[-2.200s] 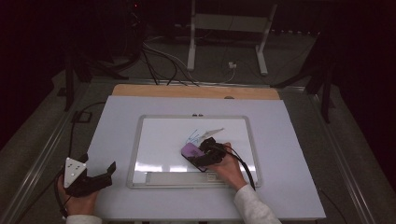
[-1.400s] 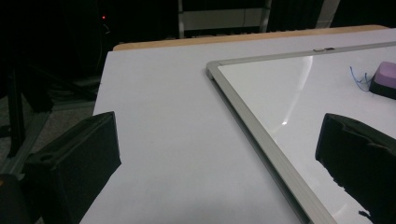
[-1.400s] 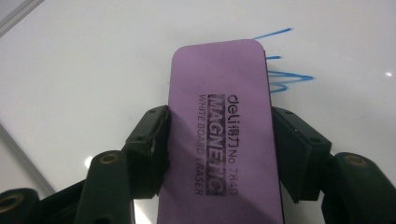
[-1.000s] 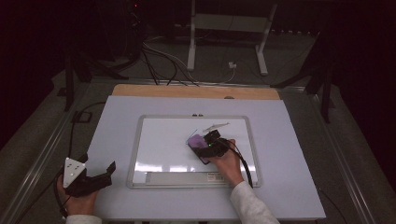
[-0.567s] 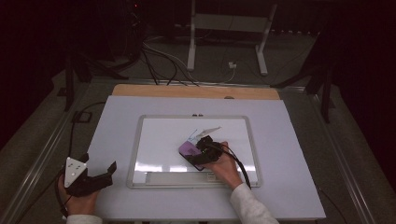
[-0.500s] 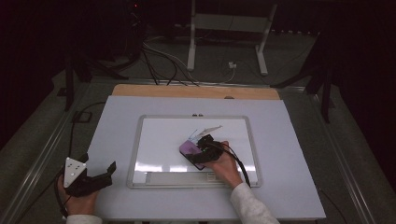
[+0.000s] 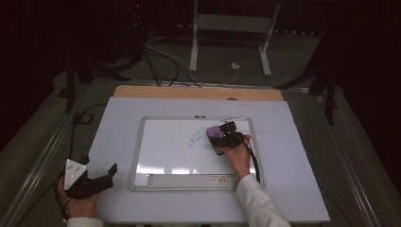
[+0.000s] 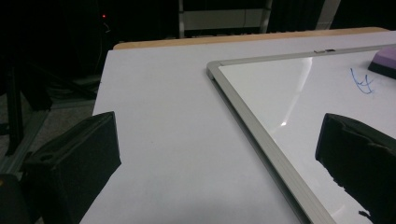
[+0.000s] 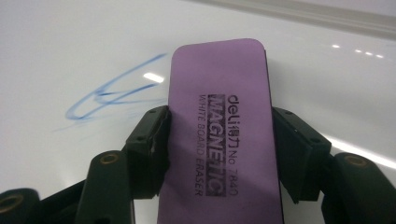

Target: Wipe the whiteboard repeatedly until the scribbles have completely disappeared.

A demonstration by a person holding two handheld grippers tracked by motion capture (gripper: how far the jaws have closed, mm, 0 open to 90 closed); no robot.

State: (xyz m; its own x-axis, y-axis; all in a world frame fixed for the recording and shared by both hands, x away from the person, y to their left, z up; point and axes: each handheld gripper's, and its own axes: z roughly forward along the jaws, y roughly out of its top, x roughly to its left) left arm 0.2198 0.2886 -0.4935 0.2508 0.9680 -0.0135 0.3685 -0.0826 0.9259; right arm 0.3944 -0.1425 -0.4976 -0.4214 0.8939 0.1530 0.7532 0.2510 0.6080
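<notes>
Glossy whiteboard (image 7: 170,151) (metal-looking frame); matt purple eraser (image 9: 224,126).

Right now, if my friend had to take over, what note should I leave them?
Right hand-held gripper: shut on the purple eraser, holding it flat on the whiteboard, near its far right part.
Left hand-held gripper: open and holding nothing, resting on the table just left of the board's near left corner.
Done: most of the board looks clean.
Left: a small blue scribble remains just left of the eraser. Wiping it off is probably the next move.
</notes>
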